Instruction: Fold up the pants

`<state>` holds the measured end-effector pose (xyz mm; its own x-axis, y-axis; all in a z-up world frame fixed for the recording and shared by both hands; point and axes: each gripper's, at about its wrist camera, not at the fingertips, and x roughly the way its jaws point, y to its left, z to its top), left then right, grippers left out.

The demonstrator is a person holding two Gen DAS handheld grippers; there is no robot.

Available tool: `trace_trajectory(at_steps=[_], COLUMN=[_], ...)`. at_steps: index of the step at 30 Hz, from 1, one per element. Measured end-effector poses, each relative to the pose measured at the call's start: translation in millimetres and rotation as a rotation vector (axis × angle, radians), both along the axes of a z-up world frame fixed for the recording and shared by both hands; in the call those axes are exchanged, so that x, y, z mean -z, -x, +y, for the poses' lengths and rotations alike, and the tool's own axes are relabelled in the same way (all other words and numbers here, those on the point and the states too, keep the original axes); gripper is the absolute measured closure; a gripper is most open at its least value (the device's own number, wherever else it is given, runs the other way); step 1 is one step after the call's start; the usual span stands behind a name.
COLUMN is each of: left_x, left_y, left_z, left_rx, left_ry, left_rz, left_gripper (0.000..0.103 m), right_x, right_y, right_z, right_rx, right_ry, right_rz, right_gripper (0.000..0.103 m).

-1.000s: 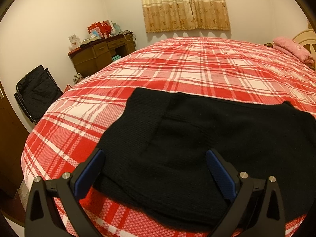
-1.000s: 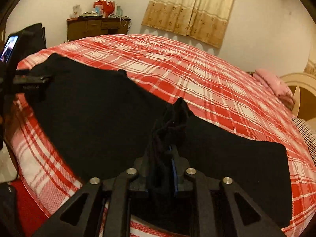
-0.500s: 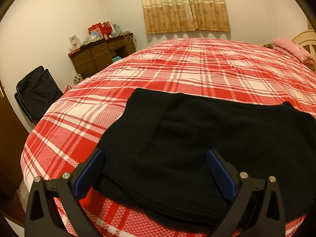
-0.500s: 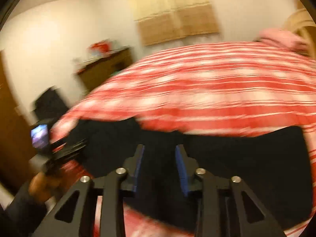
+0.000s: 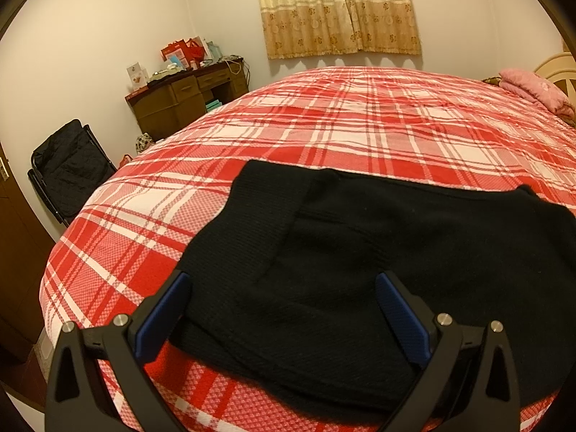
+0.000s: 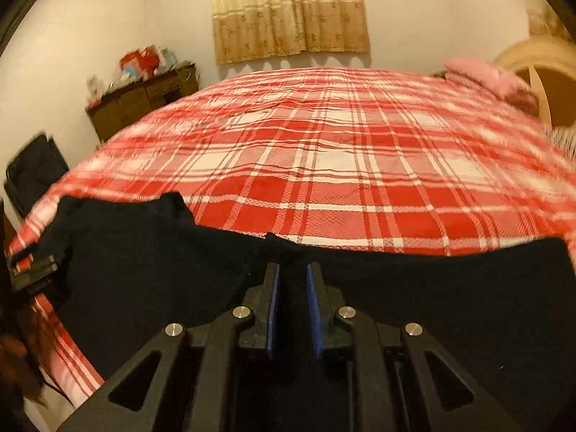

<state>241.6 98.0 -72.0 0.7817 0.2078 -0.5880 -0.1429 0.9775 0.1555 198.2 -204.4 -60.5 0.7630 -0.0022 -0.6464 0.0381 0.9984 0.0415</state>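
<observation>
Black pants [image 5: 360,262] on plaid bedspread [image 5: 324,126]; no readable writing

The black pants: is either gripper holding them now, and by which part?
Nothing is held. The left gripper stands wide open over the pants. The right gripper has just been closing, but its pads stand apart and no cloth looks pinched.

Pants [image 5: 360,270] lie flat across the near edge of the bed [image 5: 360,136], running left to right. Behind the bed, a curtain [image 5: 338,7] hangs on the far wall. A desk [image 5: 187,97] stands at far left, a folding chair [image 5: 68,169] nearer along that wall. A pillow [image 5: 532,88] sits far right.
</observation>
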Motion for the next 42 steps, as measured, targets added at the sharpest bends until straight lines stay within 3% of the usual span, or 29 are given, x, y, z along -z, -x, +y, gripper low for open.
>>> trace_trajectory(at_steps=[3, 7, 10, 15, 19, 24, 26, 31, 33, 36, 39, 42], left_x=[-2.1, -13.1, -26.4, -51.9, -66.7, -61.1, -49.4, -14.6, -7.9, -8.7, -16.0, -23.4], left_y=[-1.4, 1.7, 11.3, 26.9, 35.1, 35.8, 37.3, 44.6, 53.8, 61.0, 61.7, 59.6], left_z=[0.5, -4.7, -21.1, -84.6, -154.1, -211.4, -226.2, -244.2, -243.0, -239.3, -228.5, -198.5], left_rx=[0.004, 0.037, 0.096, 0.271, 0.457, 0.576, 0.585, 0.575, 0.559, 0.561, 0.580, 0.523], left_ry=[0.003, 0.028, 0.063, 0.049, 0.031, 0.152, 0.154, 0.141, 0.139, 0.143, 0.153, 0.195], left_rz=[0.018, 0.061, 0.037, -0.019, -0.025, 0.073, 0.114, 0.217, 0.204, 0.185, 0.189, 0.152], left_gripper=[0.000, 0.000, 0.000, 0.000, 0.000, 0.000, 0.000, 0.000, 0.000, 0.000, 0.000, 0.000], right_x=[-16.7, -39.8, -40.1, -7.4, -1.3, -6.6, -16.8, -37.6, -35.4, -8.0, -5.8, -13.0], right_y=[20.1, 61.9, 91.4, 118.9, 128.8, 133.1, 134.6, 107.3, 84.8, 55.4, 58.9, 65.1], right_z=[-17.3, -50.4, -79.8, -112.4, -117.8, -115.5, -120.5, -136.2, -146.4, -156.3, -146.7, -133.2], right_rx=[-0.007, 0.039, 0.081, 0.149, 0.156, 0.135, 0.143, 0.209, 0.226, 0.239, 0.249, 0.270], right_ry=[-0.087, -0.025, 0.004, 0.011, -0.030, -0.011, -0.047, -0.027, -0.074, -0.122, -0.068, -0.005], right_rz=[-0.025, -0.054, -0.016, 0.096, 0.060, 0.087, 0.073, -0.012, -0.009, 0.084, 0.047, 0.019], right_gripper=[0.086, 0.086, 0.086, 0.086, 0.086, 0.086, 0.086, 0.085, 0.081, 0.059, 0.055, 0.052])
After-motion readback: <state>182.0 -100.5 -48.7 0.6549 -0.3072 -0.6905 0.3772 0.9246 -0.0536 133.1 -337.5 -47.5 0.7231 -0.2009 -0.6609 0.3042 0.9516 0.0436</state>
